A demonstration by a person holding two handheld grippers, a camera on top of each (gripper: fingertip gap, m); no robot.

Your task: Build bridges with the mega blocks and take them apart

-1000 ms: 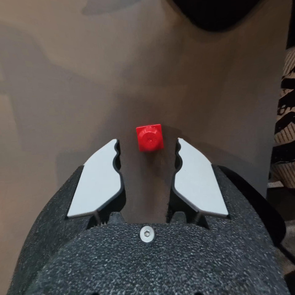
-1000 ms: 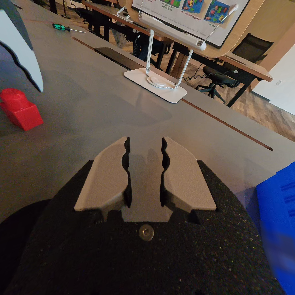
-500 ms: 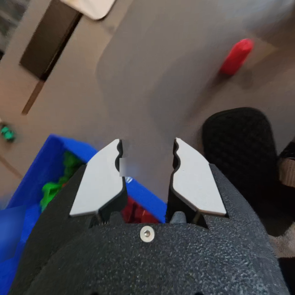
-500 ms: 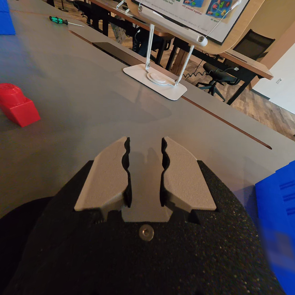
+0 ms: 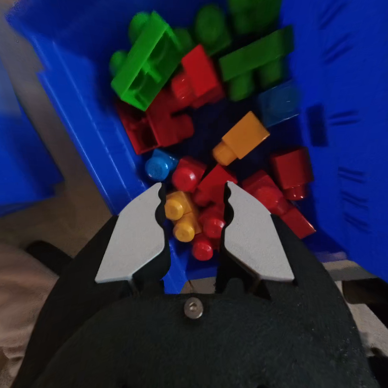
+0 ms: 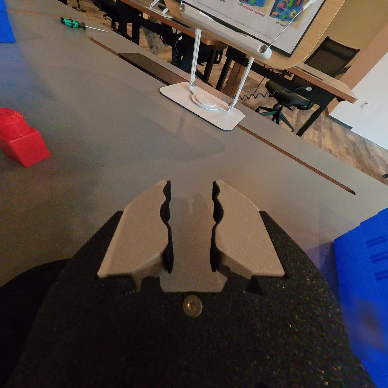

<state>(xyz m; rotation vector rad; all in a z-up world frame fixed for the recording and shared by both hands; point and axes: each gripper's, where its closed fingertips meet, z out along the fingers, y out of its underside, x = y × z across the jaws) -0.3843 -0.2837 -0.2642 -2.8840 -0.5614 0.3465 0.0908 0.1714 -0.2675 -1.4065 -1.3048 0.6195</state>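
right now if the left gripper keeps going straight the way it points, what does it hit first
Most likely the yellow block lying between the fingers of the open left gripper, in the blue bin. Red blocks sit right beside it; depth is unclear.

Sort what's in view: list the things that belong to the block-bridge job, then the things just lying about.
Belongs to the job:
- blue bin of loose blocks
- yellow block between the open left gripper fingers
- red block on the table
- right gripper, open and empty

Lying about:
- screwdriver
- white stand
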